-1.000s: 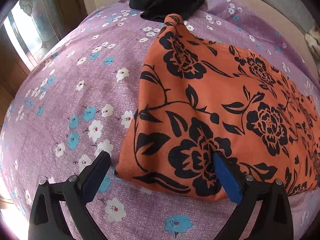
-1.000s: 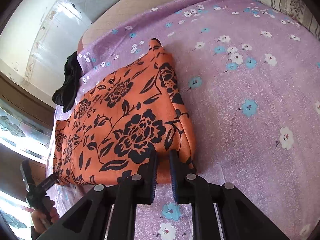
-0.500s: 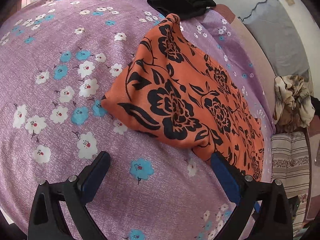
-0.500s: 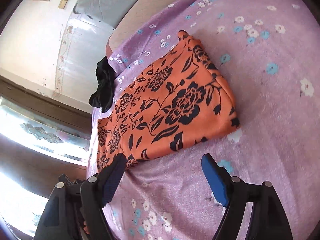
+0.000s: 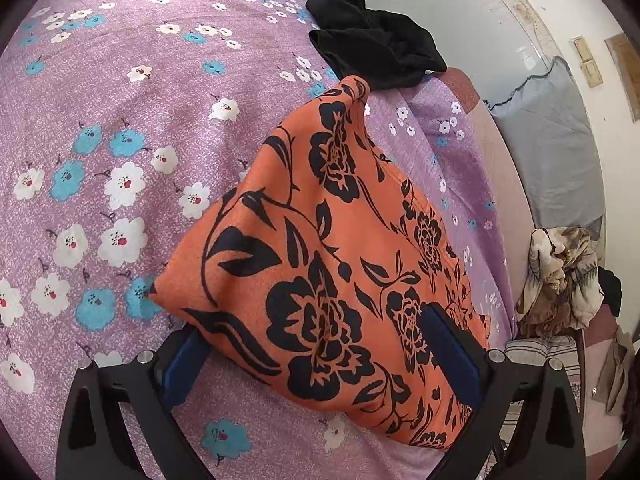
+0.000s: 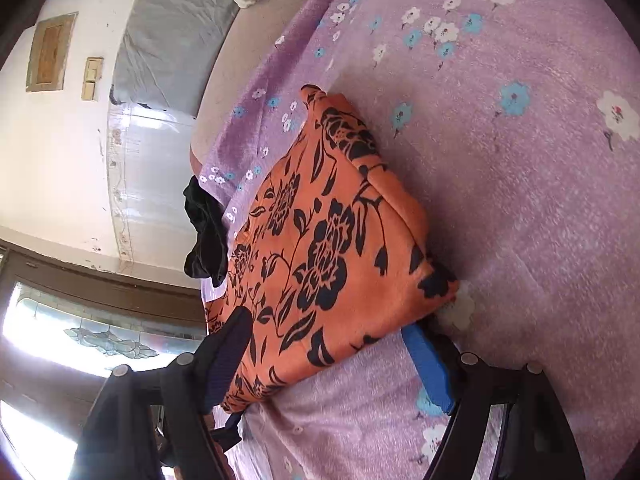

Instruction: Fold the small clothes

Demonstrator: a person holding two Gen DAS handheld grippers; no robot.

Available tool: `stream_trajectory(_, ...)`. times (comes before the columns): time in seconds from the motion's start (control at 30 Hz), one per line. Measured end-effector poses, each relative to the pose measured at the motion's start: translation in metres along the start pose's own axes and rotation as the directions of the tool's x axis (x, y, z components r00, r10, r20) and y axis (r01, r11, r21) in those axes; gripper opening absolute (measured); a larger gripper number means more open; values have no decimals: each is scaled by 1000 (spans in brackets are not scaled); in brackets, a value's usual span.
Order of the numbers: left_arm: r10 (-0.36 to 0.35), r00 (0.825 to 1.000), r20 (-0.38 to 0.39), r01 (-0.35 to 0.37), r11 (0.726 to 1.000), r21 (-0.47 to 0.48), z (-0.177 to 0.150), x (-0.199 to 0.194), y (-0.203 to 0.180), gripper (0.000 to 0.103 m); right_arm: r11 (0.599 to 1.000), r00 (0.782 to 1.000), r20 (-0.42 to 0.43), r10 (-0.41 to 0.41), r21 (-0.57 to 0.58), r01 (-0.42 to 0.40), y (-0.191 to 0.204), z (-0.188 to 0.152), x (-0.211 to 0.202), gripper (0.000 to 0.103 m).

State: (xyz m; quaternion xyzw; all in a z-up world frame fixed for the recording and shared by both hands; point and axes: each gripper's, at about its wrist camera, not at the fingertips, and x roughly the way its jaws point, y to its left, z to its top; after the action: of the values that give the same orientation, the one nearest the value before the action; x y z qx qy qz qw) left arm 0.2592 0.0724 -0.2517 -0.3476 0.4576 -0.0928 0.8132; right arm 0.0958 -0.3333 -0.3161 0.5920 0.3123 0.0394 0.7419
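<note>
On the purple flowered bed cover (image 5: pixel 120 128), near the far edge where the cover is ending, the orange cloth with black flowers (image 5: pixel 328 248) is lying folded into a thick, long pad. So at least 1 fold looks done. I think the pad is still long, so 1 more fold may be left. A black cloth (image 5: pixel 376 56) is sitting crumpled at the far corner, just past the tip of the orange one, and it is not folded yet. More loose clothes (image 5: pixel 560 276) are heaped off to the side, past the edge of the bed.

The left gripper (image 5: pixel 320 360) is standing wide, with 1 finger on each side of the near end of the orange cloth. The cloth is lying over 1 blue pad, but the pads are not pinching it.

The right gripper (image 6: pixel 336 356) is standing wide too, after opening a moment ago. Its 2 fingers are sitting at the cloth's other end, 1 on top near an edge and 1 by the corner. It is holding nothing.
</note>
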Motion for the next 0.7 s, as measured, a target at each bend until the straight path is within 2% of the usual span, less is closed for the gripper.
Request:
stream_trajectory(0.07,-9,1000,16,9,1000,24,0,-1,-4,95,1000,1000,19,0,-19,0,6,8,6,80)
stream_trajectory(0.17,-13,998,54,10,998,67,1,-4,-10,91,997,997,67,47,-62,-43,17,18,8,80)
stream_trajectory(0.23,9,997,79,-17,995,95,1,-3,-12,89,993,992,93,81,-97,-72,23,23,11,80)
stream_trajectory(0.37,84,995,59,-91,988,128,-2,17,-13,87,989,999,52,-13,-147,21,26,21,36,75)
stream_trajectory(0.4,89,994,68,-98,986,135,-2,17,-16,87,983,998,60,-37,-178,47,30,19,38,72)
stream_trajectory(0.47,95,994,59,-103,984,146,0,20,-19,87,975,996,64,-63,-207,75,35,19,41,57)
stream_trajectory(0.5,93,994,54,-100,986,136,2,22,-17,87,976,995,63,-75,-201,86,33,21,42,40)
stream_trajectory(0.57,89,994,69,-95,992,87,7,21,-11,74,980,995,50,-86,-177,93,24,25,46,34)
stream_trajectory(0.63,107,991,76,-112,992,62,13,22,-6,41,977,994,58,-92,-187,102,24,25,47,31)
stream_trajectory(0.7,96,994,49,-99,994,50,16,24,-2,37,965,991,71,-110,-231,123,31,22,46,27)
